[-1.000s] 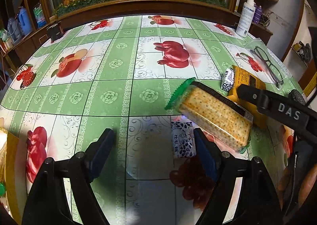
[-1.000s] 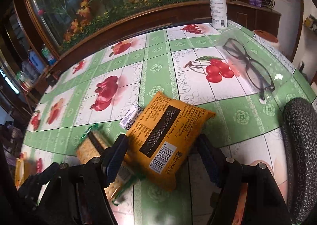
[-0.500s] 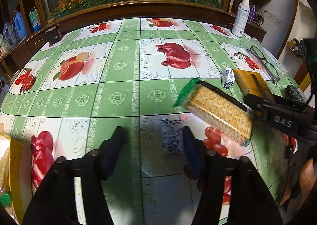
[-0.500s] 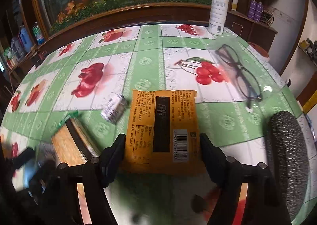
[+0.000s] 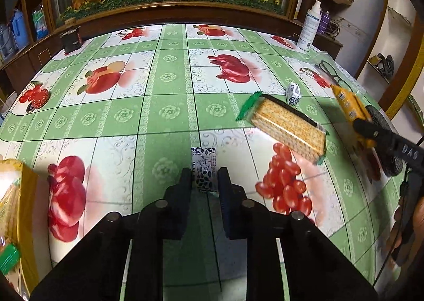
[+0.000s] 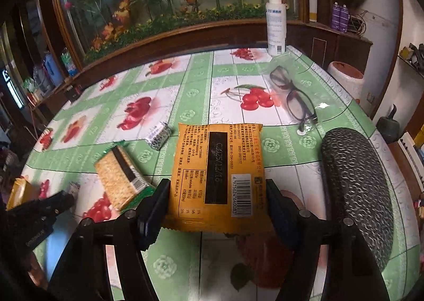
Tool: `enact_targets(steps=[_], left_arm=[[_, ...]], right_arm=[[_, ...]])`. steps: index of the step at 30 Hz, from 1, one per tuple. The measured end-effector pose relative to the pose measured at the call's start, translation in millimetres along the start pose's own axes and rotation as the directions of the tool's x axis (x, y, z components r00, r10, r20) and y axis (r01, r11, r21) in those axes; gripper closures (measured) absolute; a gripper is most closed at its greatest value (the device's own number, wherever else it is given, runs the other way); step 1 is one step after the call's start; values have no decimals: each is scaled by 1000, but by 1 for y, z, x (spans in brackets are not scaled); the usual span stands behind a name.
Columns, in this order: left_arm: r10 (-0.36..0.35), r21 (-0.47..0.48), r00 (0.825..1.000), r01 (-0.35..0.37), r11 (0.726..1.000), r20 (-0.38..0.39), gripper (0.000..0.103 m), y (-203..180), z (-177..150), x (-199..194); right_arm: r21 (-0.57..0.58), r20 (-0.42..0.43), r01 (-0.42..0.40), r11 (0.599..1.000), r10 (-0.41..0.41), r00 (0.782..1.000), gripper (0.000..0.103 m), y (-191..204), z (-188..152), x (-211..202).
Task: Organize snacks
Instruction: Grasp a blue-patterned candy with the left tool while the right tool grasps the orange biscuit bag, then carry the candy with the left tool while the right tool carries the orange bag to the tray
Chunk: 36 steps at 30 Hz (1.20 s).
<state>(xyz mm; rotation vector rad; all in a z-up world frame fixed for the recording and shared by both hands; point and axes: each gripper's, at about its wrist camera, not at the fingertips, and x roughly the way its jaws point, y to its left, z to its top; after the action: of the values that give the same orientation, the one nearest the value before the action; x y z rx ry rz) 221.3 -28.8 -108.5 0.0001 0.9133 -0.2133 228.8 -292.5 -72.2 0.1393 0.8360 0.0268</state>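
1. The left tongs (image 5: 204, 178) are clenched on a small pillow-shaped candy packet (image 5: 203, 168), white with a dark blue leaf print; both black pads press its sides just above the worktop (image 5: 164, 115).
2. The right tongs (image 6: 217, 196) grip a flat, crinkly orange snack bag (image 6: 217, 173) by its side edges. Its back faces up, showing a black band, small print and a white barcode.
3. The worktop is covered in glossy oilcloth, green and white squares printed with red fruit.
4. A long rectangular sleeve of golden crackers (image 5: 285, 126) in clear film with green crimped ends lies on the worktop, between the two tongs.
5. A second small blue-and-white candy packet (image 5: 293, 94) lies just beyond the crackers.
6. Dark-framed glasses (image 6: 294, 96) rest on a clear plastic sheet, farther back on the right.
7. A white spray bottle (image 6: 276, 25) stands upright at the far edge.
8. A dark, pebbled, rounded case (image 6: 357, 189) lies just right of the orange bag.
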Motion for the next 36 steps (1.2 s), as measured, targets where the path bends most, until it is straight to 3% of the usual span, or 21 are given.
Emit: enact_targets(steps=[8, 18, 25, 36], left_arm=[[-4, 2, 999, 4, 1000, 32, 87, 4, -7, -22], [-11, 5, 999, 10, 1000, 38, 87, 4, -33, -41], [64, 43, 996, -67, 997, 66, 87, -11, -52, -70], [94, 4, 988, -95, 995, 125, 87, 1, -69, -117]], right_arm=[[44, 56, -118, 992, 116, 992, 32, 4, -18, -40], [32, 33, -202, 979, 201, 979, 32, 17, -50, -64], [-4, 6, -258, 966, 258, 966, 32, 41, -72, -74], [-73, 6, -322, 944, 323, 946, 32, 84, -91, -102]])
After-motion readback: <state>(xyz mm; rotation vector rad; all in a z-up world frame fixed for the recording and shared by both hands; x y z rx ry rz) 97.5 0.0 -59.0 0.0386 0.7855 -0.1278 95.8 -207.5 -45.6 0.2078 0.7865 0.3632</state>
